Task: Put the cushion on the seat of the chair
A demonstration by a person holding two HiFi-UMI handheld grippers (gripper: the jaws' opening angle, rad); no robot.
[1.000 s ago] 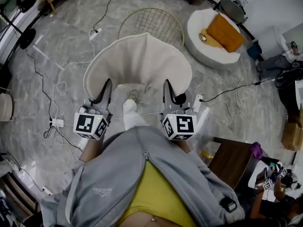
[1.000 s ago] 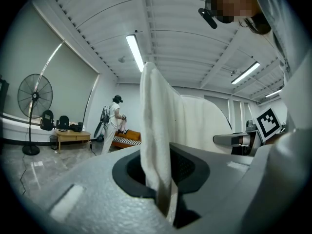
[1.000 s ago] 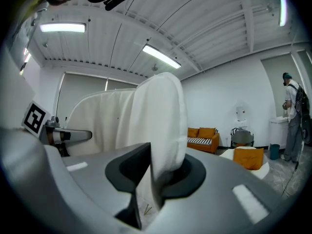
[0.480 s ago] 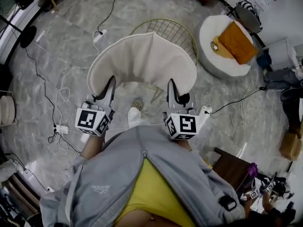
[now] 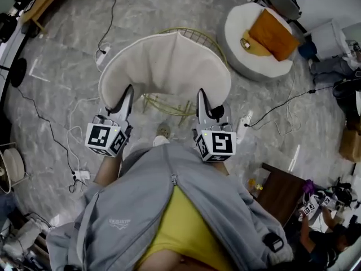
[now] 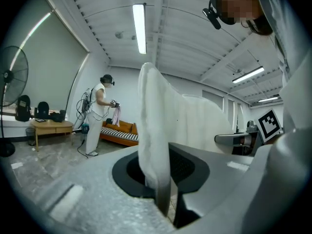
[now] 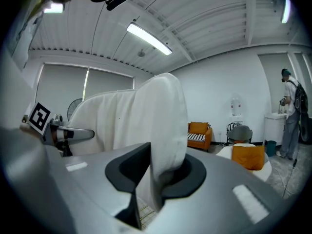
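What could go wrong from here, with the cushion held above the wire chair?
The left gripper and right gripper each pinch only an edge of the cushion, so it might slip free. The cushion hides most of the chair from above, so it might land off-centre on the seat.

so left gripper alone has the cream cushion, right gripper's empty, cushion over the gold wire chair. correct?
Not quite: the right gripper isn't empty. The right gripper view shows cream fabric pinched between its jaws, so it is shut on the cushion just as the left gripper is. The rest holds: the cushion is over the gold wire chair.
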